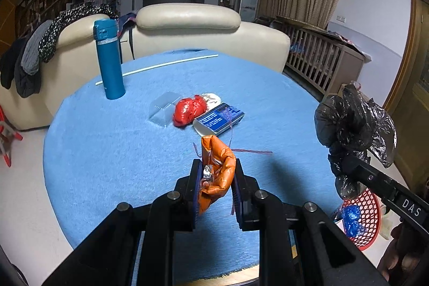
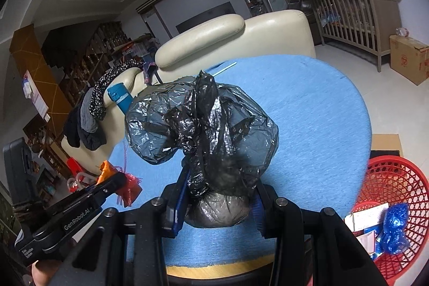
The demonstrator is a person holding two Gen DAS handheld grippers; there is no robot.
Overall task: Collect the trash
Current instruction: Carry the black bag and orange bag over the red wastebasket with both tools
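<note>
Left tongs [image 1: 216,178] pinch a limp orange wrapper [image 1: 217,168]; right tongs [image 2: 218,201] clamp a black bag [image 2: 203,125]. Both look light and crushable. The bag's knotted neck seems the surest hold.

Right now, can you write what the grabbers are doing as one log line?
left gripper: shut on orange wrapper | right gripper: shut on black bag | red basket: beside table

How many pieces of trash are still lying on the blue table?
4: a clear plastic box, a red crumpled bag, a white wad behind it, and a blue packet. More may be hidden.
</note>
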